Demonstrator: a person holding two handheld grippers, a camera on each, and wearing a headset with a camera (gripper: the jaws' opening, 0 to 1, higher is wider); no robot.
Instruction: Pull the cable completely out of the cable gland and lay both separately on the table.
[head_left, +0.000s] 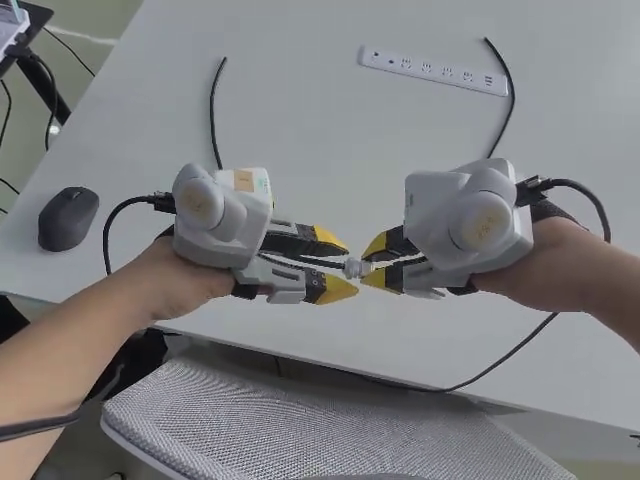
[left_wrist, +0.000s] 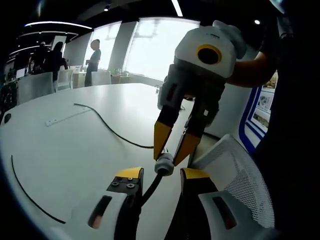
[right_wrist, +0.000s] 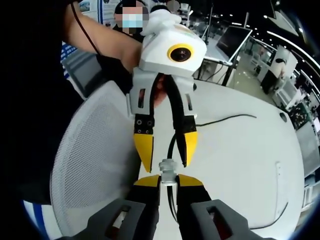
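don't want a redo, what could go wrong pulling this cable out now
1. The jaws of the left hand-held gripper stand open around the cable, so a pull may just slide along it.
2. The right hand-held gripper pinches the cable gland at its tips, in the air near the edge of the table, by the chair; a slip could drop it off the table.

Left gripper: level, pointing inward, jaws spread. Right gripper: facing it tip to tip, jaws pinched on cable gland. Forearms raised, converging.
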